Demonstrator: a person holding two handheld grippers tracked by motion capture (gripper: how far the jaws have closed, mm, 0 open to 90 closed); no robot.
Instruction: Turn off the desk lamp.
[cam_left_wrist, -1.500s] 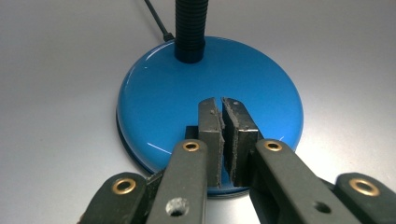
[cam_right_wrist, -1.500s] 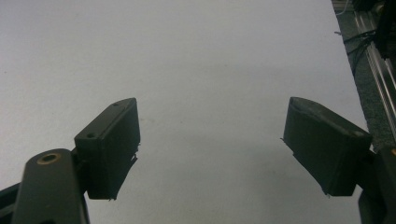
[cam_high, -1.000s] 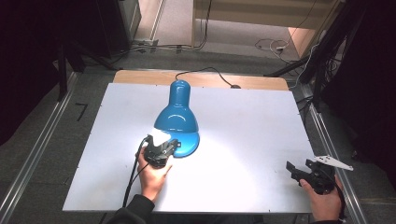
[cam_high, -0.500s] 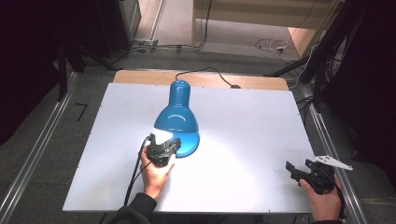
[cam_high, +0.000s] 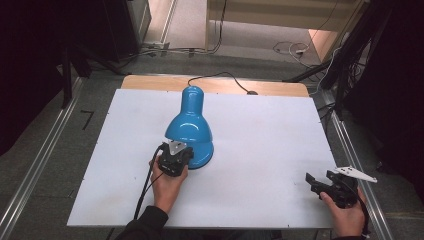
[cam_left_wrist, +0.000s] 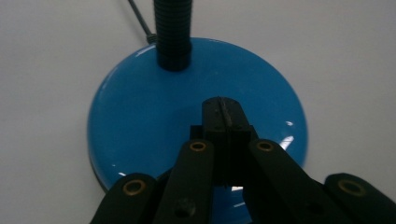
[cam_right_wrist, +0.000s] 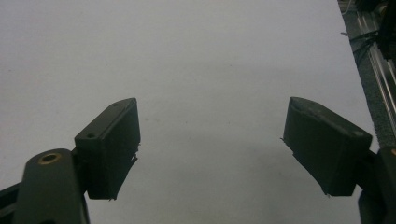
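A blue desk lamp (cam_high: 189, 125) stands in the middle of the white table (cam_high: 265, 130), its shade bent over its round blue base (cam_left_wrist: 140, 121). A black gooseneck (cam_left_wrist: 173, 32) rises from the far side of that base. My left gripper (cam_high: 179, 151) is at the base's near edge. In the left gripper view its jaws are shut with nothing between them, and the left gripper's (cam_left_wrist: 226, 107) tip lies over the top of the base. My right gripper (cam_high: 314, 181) rests at the table's near right corner. The right gripper's (cam_right_wrist: 211, 105) jaws stand wide open over bare table.
The lamp's black cable (cam_high: 220, 77) runs off the far edge over a wooden strip (cam_high: 150, 82). Metal rails (cam_high: 45, 160) flank the table on both sides. A dark floor with cables lies beyond.
The table beside the lamp shade looks dimmer than a second ago, as if a glow there has gone. Neither hand has moved.
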